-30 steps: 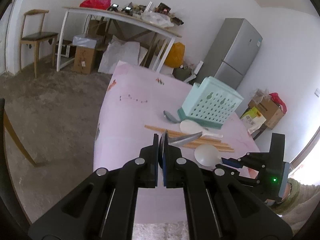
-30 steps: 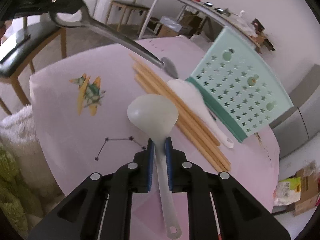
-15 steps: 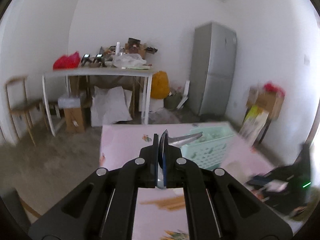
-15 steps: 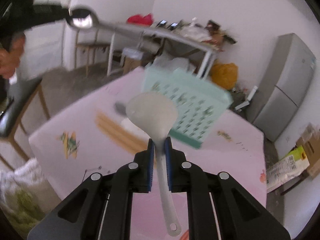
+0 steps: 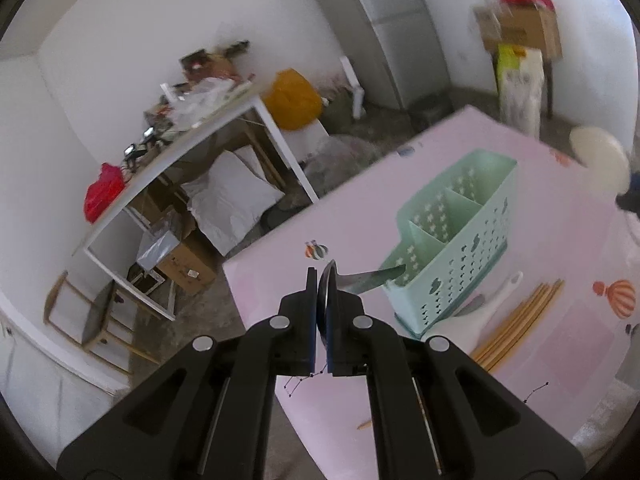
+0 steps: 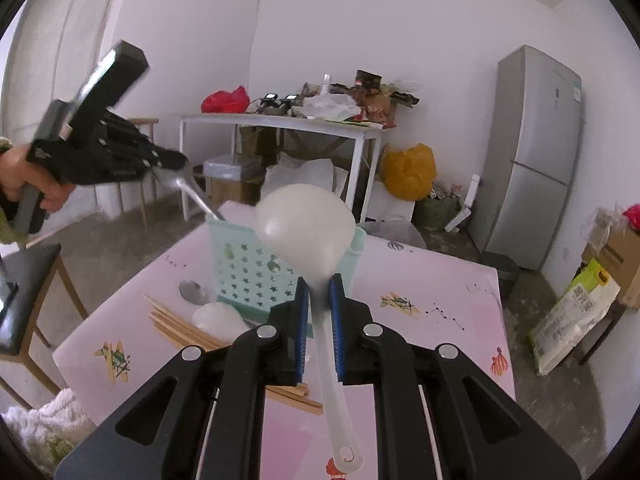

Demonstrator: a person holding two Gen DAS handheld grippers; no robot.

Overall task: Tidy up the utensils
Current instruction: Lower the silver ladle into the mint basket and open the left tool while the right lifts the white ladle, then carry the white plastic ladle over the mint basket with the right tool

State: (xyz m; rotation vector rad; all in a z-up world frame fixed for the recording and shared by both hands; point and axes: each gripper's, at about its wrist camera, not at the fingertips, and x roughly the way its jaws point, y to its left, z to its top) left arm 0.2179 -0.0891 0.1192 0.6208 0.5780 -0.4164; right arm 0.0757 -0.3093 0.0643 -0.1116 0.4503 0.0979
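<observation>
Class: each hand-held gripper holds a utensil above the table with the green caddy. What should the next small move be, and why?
Probably lower the left hand-held gripper so the metal spoon drops handle first into a compartment of the caddy. The handle tip already appears at the caddy's rim, and the compartments in view look empty. The right hand-held gripper can follow with the white ladle.

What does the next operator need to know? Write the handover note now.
Left gripper: shut on the metal spoon by its bowl, handle aimed at the mint caddy.
Right gripper: shut on the white ladle, raised in front of the caddy.
On the pink table: chopsticks, a white rice paddle, another metal spoon beside the caddy.
Done: the visible compartments look empty.
Left: drop both held utensils in, then the rest.
</observation>
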